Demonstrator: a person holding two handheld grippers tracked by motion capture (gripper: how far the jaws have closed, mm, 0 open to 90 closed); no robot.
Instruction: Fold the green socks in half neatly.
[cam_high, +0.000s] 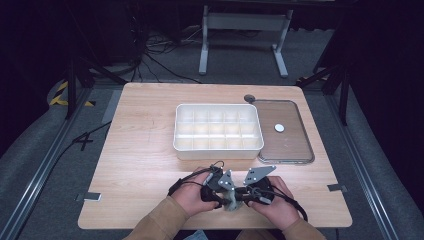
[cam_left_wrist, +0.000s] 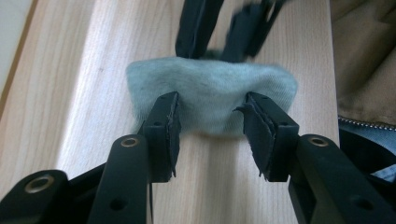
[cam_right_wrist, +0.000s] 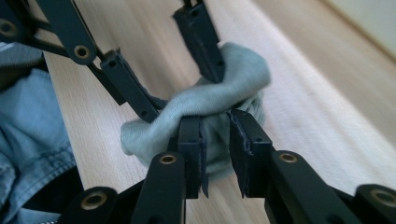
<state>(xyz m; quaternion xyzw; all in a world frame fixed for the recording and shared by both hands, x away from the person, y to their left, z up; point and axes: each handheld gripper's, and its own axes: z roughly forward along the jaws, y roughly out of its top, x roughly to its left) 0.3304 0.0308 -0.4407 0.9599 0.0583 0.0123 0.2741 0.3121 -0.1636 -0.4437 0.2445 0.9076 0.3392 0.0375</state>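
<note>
A small grey-green cloth (cam_left_wrist: 210, 88) lies bunched on the wooden table (cam_high: 145, 150) near its front edge, also seen in the right gripper view (cam_right_wrist: 238, 65) and the high view (cam_high: 231, 204). My two grippers face each other over it. My left gripper (cam_left_wrist: 212, 109) has its jaws wide apart, tips at the cloth's near edge with the cloth spanning the gap. My right gripper (cam_right_wrist: 215, 126) has a narrow gap between its pads, with cloth showing in it and the pads not pressing. The left gripper (cam_right_wrist: 183, 96) reaches in from the opposite side, and the right gripper (cam_left_wrist: 224, 37) looks blurred there.
A white compartment tray (cam_high: 218, 150) sits mid-table. To its right lies a clear lid (cam_high: 286, 161) with a white disc (cam_high: 279, 128) on it. A small dark round thing (cam_high: 249, 98) is behind the lid. The person's tan sleeves (cam_high: 160, 220) enter at the front edge.
</note>
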